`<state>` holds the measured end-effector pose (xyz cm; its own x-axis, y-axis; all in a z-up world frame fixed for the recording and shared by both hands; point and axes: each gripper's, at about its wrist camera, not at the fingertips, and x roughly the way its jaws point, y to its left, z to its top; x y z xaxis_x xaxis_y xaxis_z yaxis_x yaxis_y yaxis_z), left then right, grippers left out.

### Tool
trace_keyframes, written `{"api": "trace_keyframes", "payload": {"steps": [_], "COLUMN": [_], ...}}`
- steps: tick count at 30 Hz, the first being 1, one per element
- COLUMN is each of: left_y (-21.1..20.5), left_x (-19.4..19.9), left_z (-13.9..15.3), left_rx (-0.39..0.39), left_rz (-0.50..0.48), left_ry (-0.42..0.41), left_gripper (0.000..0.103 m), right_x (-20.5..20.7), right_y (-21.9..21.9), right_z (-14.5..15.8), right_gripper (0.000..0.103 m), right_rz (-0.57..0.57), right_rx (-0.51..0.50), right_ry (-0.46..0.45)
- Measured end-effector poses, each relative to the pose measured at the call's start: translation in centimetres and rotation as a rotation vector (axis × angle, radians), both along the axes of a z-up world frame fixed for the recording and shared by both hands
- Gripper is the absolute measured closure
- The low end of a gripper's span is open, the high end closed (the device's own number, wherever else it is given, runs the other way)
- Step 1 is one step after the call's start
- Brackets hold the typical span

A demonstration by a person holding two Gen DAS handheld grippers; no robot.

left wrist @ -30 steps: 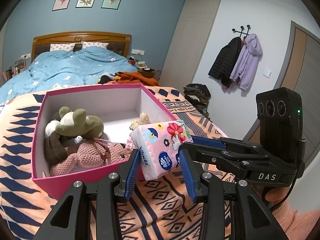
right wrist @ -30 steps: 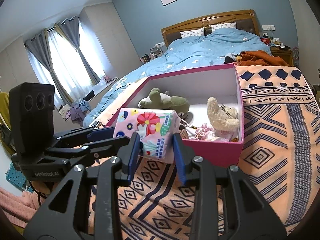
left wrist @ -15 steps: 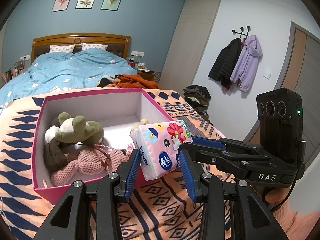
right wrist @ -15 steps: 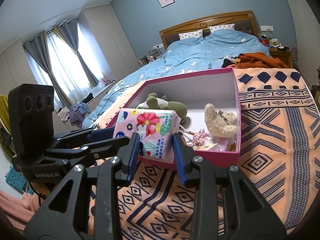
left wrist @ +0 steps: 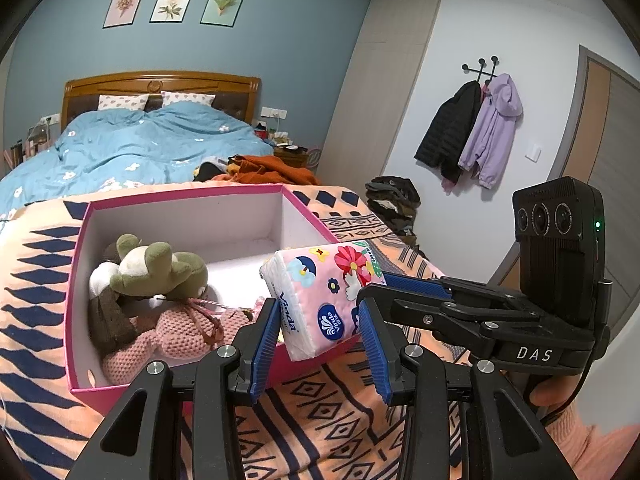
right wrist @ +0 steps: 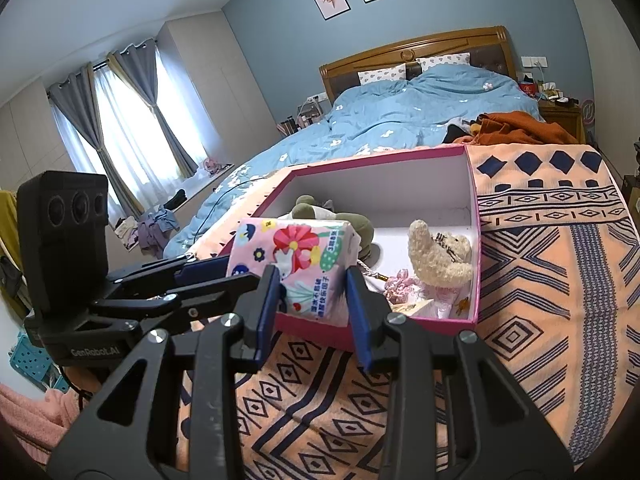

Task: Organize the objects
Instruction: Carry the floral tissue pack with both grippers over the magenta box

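Pink floral wrapping marked the tissue pack (left wrist: 326,296), pinched at opposite ends by the left tongs (left wrist: 318,346) and right tongs (right wrist: 312,308), probably to keep the soft pack level. It hung over the near edge of the pink box (right wrist: 475,240) on the bed, above the plush toys (left wrist: 156,268). "Vinda" showed on its side; "DAS" and "GenRobot.AI" on the tongs.

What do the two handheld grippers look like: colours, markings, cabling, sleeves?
Both are black, angular frames with silver screws and ribbed blue pads. The left gripper carries a boxy black three-lens camera module and "GenRobot.AI" lettering. The right gripper has the same module with a green LED, "DAS" lettering and a thin black cable. The sleeve is fuzzy pink.
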<state>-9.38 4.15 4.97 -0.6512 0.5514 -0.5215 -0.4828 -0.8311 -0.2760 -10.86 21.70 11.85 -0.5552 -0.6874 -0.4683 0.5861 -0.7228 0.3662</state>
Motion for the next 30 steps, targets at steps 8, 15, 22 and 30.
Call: {"api": "trace_keyframes", "payload": {"steps": [8,15,22,30], "left_y": [0.10,0.06,0.04,0.08], "left_x": [-0.09,-0.14,-0.46,-0.77], "left_z": [0.25,0.40,0.72,0.71], "left_rx": [0.000,-0.002,-0.007,-0.013], "left_rz": [0.002,0.002,-0.005,-0.010], "left_ry": [0.010,0.015,0.021,0.024], "left_gripper": [0.063,0.063,0.063,0.063], "right_x": [-0.21,-0.24,-0.38,-0.73], "right_y": [-0.05,-0.22,-0.36,-0.28], "right_z": [0.22,0.50,0.69,0.67], "right_gripper": [0.066,0.066,0.066,0.066], "right_rz": [0.000,-0.001,-0.004,-0.006], "right_rx": [0.000,0.007,0.014,0.016], "right_ry": [0.006,0.013,0.017,0.017]}}
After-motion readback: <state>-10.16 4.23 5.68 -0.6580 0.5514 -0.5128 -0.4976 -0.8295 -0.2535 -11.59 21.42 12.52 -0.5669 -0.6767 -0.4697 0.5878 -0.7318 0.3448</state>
